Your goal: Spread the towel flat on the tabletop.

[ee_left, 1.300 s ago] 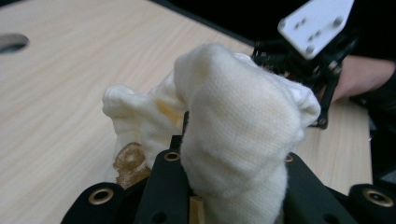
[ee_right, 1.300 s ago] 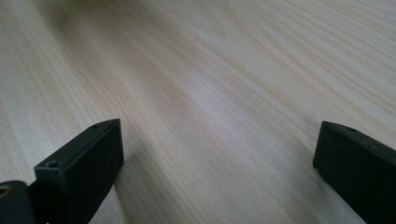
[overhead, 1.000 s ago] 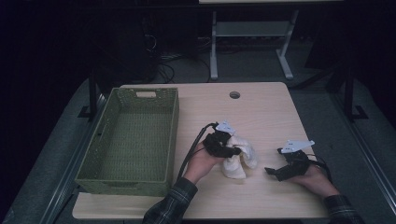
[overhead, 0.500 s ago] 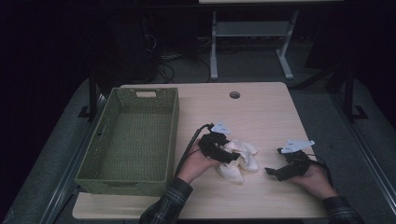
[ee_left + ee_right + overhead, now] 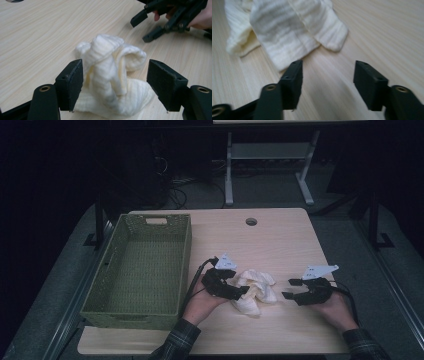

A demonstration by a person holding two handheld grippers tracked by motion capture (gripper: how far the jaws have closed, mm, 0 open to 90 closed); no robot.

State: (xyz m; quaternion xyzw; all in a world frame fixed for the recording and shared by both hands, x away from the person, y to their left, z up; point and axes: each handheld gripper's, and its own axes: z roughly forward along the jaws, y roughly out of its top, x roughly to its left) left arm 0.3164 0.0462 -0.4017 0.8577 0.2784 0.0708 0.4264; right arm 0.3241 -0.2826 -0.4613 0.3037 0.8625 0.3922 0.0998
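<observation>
While its jaws stand parted on either side of the crumpled white cloth (image 5: 112,82), the left gripper (image 5: 231,289) grips nothing; the cloth lies loose on the table between them. The right gripper (image 5: 294,289), jaws likewise spread and empty, points at the cloth from just beside it. One cloth, two grippers and one green woven basket (image 5: 116,270) rest on a pale wooden table (image 5: 280,240) with a round hole (image 5: 251,221) near its far edge. Both hands (image 5: 336,307) lie low on the tabletop, plaid sleeves at the near edge. Beyond, a dark room with a white desk frame (image 5: 265,155).
</observation>
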